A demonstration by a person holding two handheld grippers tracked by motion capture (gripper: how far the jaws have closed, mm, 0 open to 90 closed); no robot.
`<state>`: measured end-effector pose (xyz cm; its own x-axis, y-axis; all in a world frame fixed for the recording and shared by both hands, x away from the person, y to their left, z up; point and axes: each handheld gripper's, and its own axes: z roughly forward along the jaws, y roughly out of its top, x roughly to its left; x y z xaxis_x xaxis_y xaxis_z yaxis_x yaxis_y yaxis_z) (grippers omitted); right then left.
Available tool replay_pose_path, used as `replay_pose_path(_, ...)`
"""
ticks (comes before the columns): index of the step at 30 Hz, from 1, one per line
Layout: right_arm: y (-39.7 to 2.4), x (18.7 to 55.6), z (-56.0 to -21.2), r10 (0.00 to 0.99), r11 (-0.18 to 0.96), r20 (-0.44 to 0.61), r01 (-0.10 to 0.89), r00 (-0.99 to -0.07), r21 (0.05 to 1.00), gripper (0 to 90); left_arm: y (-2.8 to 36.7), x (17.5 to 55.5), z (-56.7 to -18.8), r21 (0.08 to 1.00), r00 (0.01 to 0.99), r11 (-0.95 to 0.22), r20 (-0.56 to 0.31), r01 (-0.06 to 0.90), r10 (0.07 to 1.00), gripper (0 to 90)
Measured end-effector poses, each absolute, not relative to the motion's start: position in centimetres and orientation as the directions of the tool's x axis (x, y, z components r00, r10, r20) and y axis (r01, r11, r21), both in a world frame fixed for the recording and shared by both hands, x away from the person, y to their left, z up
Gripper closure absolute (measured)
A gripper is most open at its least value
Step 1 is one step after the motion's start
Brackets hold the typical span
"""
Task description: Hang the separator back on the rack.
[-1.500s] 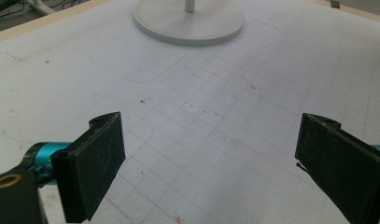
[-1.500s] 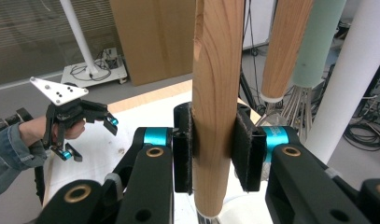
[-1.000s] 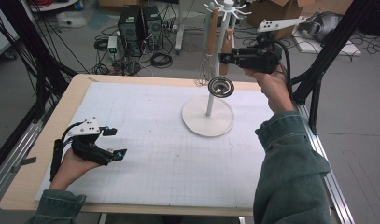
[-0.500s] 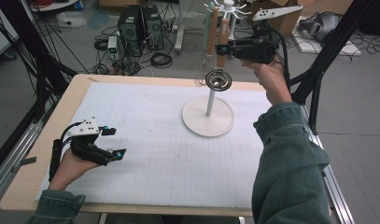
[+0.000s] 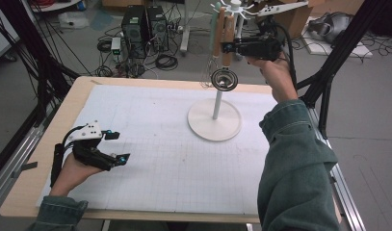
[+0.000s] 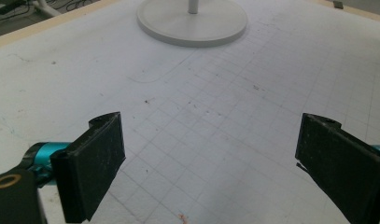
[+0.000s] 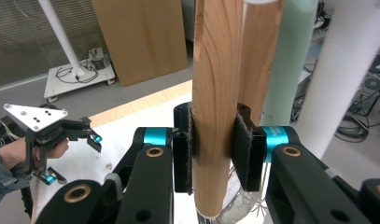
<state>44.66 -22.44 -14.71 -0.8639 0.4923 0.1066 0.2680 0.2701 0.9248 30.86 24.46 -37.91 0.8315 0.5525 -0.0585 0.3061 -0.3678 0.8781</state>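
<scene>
Your right gripper point(image 7: 214, 154) has risen, its fingers point(image 7: 183, 149) clenched on the wooden handle point(image 7: 216, 93) at the rack point(image 5: 215, 118); left gripper point(image 5: 103, 149) rests released on the bench point(image 5: 44, 159).

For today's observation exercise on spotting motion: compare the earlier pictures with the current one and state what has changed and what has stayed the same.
The right tongs, shut on a wooden handle hanging at the white rack, have lifted slightly toward the rack's top, and the utensil's coiled head rose with them. Nothing was released. The left tongs stay open and resting on the table mat, and the rack has not shifted.
</scene>
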Motion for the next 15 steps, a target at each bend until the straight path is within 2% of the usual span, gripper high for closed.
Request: replay_pose_path(15,-22.70,45.27,-15.28,0.526,0.243,0.117,0.280,-0.842,0.929,71.1,24.56,30.85,-37.93,0.878,0.830,-0.364,-0.065,0.312,0.554,8.7)
